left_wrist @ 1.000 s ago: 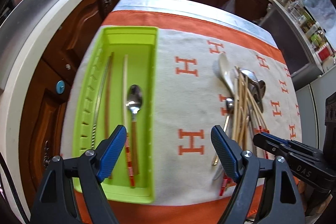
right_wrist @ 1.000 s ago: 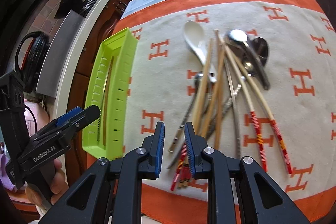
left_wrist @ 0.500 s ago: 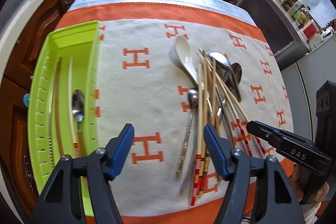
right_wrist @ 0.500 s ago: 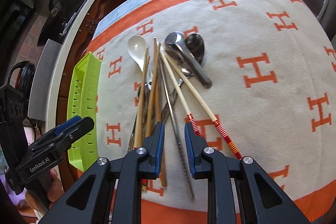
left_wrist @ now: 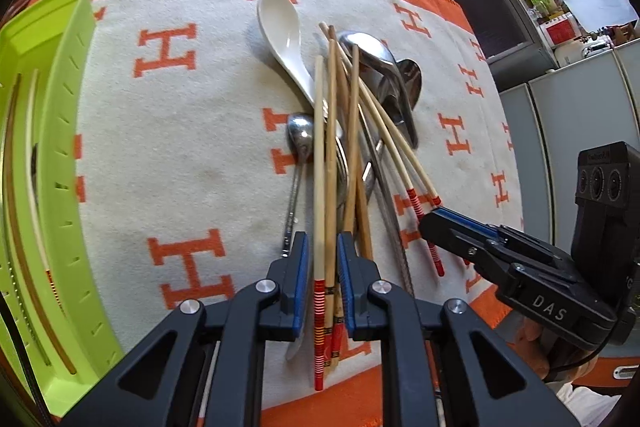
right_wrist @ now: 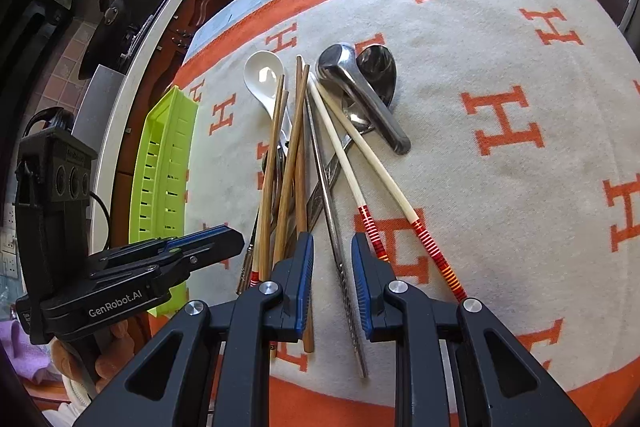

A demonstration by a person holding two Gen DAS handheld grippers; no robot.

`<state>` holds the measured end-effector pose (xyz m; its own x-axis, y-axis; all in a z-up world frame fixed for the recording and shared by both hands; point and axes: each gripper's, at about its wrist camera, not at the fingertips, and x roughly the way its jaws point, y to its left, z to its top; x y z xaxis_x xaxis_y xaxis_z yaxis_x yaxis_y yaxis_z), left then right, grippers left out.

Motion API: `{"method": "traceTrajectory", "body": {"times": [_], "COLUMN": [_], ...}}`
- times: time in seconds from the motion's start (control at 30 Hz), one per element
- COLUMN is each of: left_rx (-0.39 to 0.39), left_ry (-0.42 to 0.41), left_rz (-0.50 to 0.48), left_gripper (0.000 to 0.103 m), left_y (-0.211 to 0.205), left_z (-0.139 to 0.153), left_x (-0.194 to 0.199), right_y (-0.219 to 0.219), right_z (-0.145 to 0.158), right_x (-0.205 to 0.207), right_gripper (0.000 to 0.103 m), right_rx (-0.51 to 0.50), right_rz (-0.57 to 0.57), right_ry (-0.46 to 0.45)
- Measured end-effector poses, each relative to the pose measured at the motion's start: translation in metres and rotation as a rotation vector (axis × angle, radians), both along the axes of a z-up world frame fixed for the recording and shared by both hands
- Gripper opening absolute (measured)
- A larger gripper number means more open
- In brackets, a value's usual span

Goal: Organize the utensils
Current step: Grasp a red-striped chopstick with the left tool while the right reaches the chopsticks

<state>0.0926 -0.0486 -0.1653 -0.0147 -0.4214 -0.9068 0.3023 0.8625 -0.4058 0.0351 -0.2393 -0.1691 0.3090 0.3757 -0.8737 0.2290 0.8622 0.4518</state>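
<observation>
Since a second ago left gripper (left_wrist: pixel 323 283) swung from green tray (left_wrist: pixel 60 187) to utensil pile, jaws closing around red-banded chopsticks (left_wrist: pixel 320 187), contact unclear. Right gripper (right_wrist: pixel 332 283) narrow, straddling metal chopstick (right_wrist: pixel 332 227), apparently not pinching.

bare cloth (left_wrist: pixel 224 131) lies open between the green tray (left_wrist: pixel 76 163) at the table's left edge and the utensil pile (left_wrist: pixel 344 131), seemingly unobstructed.

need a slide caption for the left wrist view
Left gripper closing around wooden chopsticks in the utensil pile, green tray alongside.
</observation>
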Motion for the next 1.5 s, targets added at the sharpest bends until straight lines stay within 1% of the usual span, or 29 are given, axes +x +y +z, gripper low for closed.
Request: {"method": "traceTrajectory", "body": {"times": [0.23, 0.4, 0.43, 0.53, 0.7, 0.93, 1.03, 1.17, 1.3, 1.5], "left_rx": [-0.012, -0.018, -0.020, -0.023, -0.047, -0.056, -0.059, -0.056, -0.060, -0.082], "left_ry": [0.070, 0.090, 0.093, 0.086, 0.082, 0.086, 0.072, 0.055, 0.054, 0.030], "left_rz": [0.003, 0.002, 0.006, 0.012, 0.020, 0.019, 0.024, 0.036, 0.044, 0.064], "left_gripper": [0.013, 0.013, 0.011, 0.009, 0.009, 0.009, 0.004, 0.004, 0.004, 0.004], "left_y": [-0.006, -0.007, -0.008, -0.006, -0.003, 0.000, 0.002, 0.007, 0.012, 0.022], "left_z": [-0.020, -0.028, -0.029, -0.027, -0.024, -0.023, -0.019, -0.012, -0.009, 0.001], "left_x": [0.006, 0.008, 0.008, 0.008, 0.009, 0.008, 0.008, 0.008, 0.007, 0.006], "right_y": [0.003, -0.001, -0.001, -0.001, 0.001, 0.003, 0.003, 0.005, 0.012, 0.025], "right_z": [-0.003, -0.004, -0.005, -0.004, -0.003, -0.002, -0.001, 0.000, -0.001, -0.006], "right_x": [0.002, 0.001, 0.002, 0.002, 0.001, 0.001, 0.001, 0.001, 0.003, 0.013], "right_gripper": [0.020, 0.020, 0.020, 0.020, 0.020, 0.020, 0.020, 0.020, 0.020, 0.020], "right_rx": [0.012, 0.026, 0.029, 0.031, 0.028, 0.029, 0.031, 0.034, 0.051, 0.123], "right_rz": [0.006, 0.002, 0.002, 0.010, 0.016, 0.021, 0.022, 0.027, 0.043, 0.069], "right_ry": [0.000, 0.000, 0.000, -0.003, -0.007, -0.007, -0.007, -0.006, -0.004, 0.018]}}
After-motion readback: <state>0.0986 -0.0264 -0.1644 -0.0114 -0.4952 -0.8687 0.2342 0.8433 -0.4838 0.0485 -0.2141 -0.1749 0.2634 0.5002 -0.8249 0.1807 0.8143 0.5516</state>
